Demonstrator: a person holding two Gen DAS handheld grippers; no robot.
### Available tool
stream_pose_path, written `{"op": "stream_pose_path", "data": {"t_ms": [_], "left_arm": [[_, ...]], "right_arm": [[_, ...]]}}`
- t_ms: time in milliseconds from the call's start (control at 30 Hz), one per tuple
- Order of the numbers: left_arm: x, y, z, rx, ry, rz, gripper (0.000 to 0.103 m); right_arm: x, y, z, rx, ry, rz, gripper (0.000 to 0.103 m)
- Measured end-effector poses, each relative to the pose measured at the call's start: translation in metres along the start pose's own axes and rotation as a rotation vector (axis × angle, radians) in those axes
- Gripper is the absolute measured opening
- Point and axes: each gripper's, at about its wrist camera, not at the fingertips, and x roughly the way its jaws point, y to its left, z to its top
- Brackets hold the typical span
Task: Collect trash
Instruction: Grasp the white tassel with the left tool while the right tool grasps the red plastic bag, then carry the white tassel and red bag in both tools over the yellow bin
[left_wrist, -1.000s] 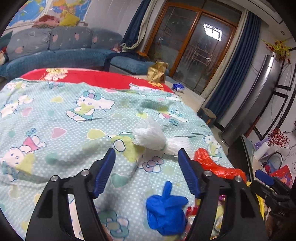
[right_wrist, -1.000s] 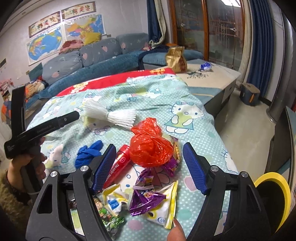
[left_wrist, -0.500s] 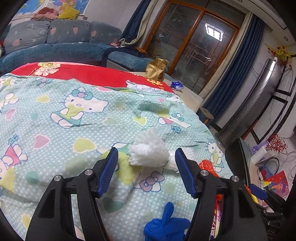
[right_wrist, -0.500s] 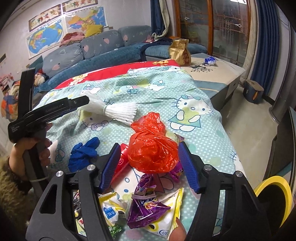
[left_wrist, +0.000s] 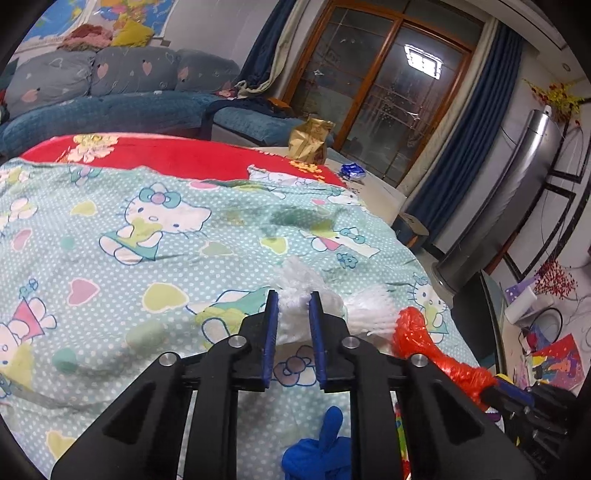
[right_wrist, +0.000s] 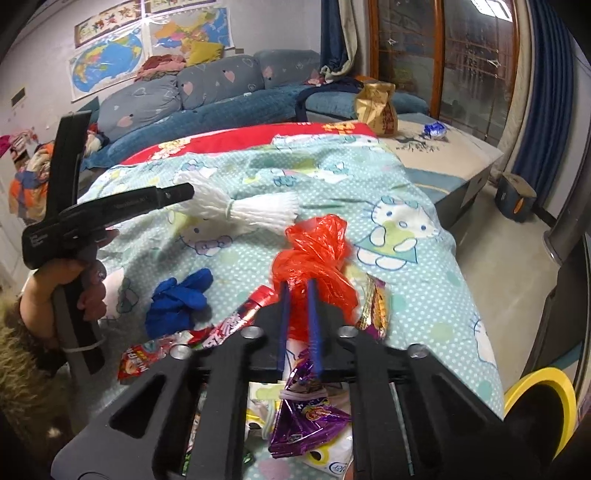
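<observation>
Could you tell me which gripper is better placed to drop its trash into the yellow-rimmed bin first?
Right. The right gripper, shut on the crumpled red plastic bag, sits nearest the yellow-rimmed bin. The left gripper clamps the white foam netting farther across the bed.

each camera sits just behind its tool, low and close over the bed (left_wrist: 147, 258), facing the window (left_wrist: 388, 110). both views share the white bundle (left_wrist: 295, 317), red bag (right_wrist: 314, 254) and blue glove (right_wrist: 177, 306).
</observation>
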Motion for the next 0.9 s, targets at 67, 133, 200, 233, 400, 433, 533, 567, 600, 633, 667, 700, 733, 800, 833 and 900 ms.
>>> {"op": "stream_pose_path", "data": {"t_ms": [67, 133, 200, 233, 400, 433, 533, 567, 600, 633, 667, 700, 733, 800, 833, 900], "left_arm": [[-0.006, -0.002, 0.000, 0.005, -0.015, -0.010, 0.014], [-0.013, -0.005, 0.000, 0.014, -0.024, -0.011, 0.014], [-0.023, -0.007, 0.000, 0.028, -0.046, -0.004, 0.013], [-0.027, -0.007, 0.000, 0.031, -0.052, -0.003, 0.013], [-0.048, -0.009, -0.001, 0.044, -0.083, 0.008, 0.013], [-0.052, -0.008, -0.002, 0.043, -0.087, 0.012, 0.013], [-0.068, -0.006, -0.004, 0.048, -0.109, 0.030, 0.013], [-0.071, -0.004, -0.005, 0.049, -0.113, 0.035, 0.013], [-0.076, -0.003, -0.006, 0.049, -0.118, 0.045, 0.013], [-0.081, -0.001, -0.007, 0.049, -0.122, 0.056, 0.013], [-0.085, 0.001, -0.007, 0.047, -0.124, 0.061, 0.013], [-0.090, 0.004, -0.008, 0.044, -0.130, 0.069, 0.013], [-0.095, 0.007, -0.008, 0.042, -0.136, 0.077, 0.013], [-0.106, 0.012, -0.009, 0.038, -0.147, 0.091, 0.013], [-0.112, 0.016, -0.010, 0.032, -0.153, 0.097, 0.013], [-0.122, 0.022, -0.011, 0.021, -0.167, 0.104, 0.013]], "right_arm": [[-0.004, 0.001, 0.002, -0.004, -0.019, 0.006, 0.003], [-0.010, 0.003, 0.005, -0.005, -0.040, 0.011, 0.002], [-0.015, 0.004, 0.006, -0.006, -0.053, 0.024, 0.002], [-0.019, 0.006, 0.007, -0.009, -0.065, 0.032, 0.002], [-0.029, 0.014, 0.008, -0.029, -0.090, 0.057, 0.002], [-0.030, 0.015, 0.008, -0.031, -0.094, 0.060, 0.002], [-0.039, 0.018, 0.008, -0.029, -0.112, 0.081, 0.002], [-0.040, 0.019, 0.008, -0.029, -0.114, 0.087, 0.002], [-0.043, 0.020, 0.008, -0.029, -0.117, 0.093, 0.002], [-0.045, 0.021, 0.007, -0.030, -0.121, 0.098, 0.002], [-0.048, 0.022, 0.007, -0.030, -0.125, 0.108, 0.002], [-0.051, 0.023, 0.008, -0.030, -0.127, 0.118, 0.001], [-0.053, 0.025, 0.008, -0.030, -0.129, 0.125, 0.001], [-0.060, 0.028, 0.008, -0.036, -0.138, 0.136, 0.001], [-0.063, 0.030, 0.007, -0.040, -0.143, 0.140, 0.001], [-0.069, 0.033, 0.005, -0.047, -0.150, 0.147, 0.001]]}}
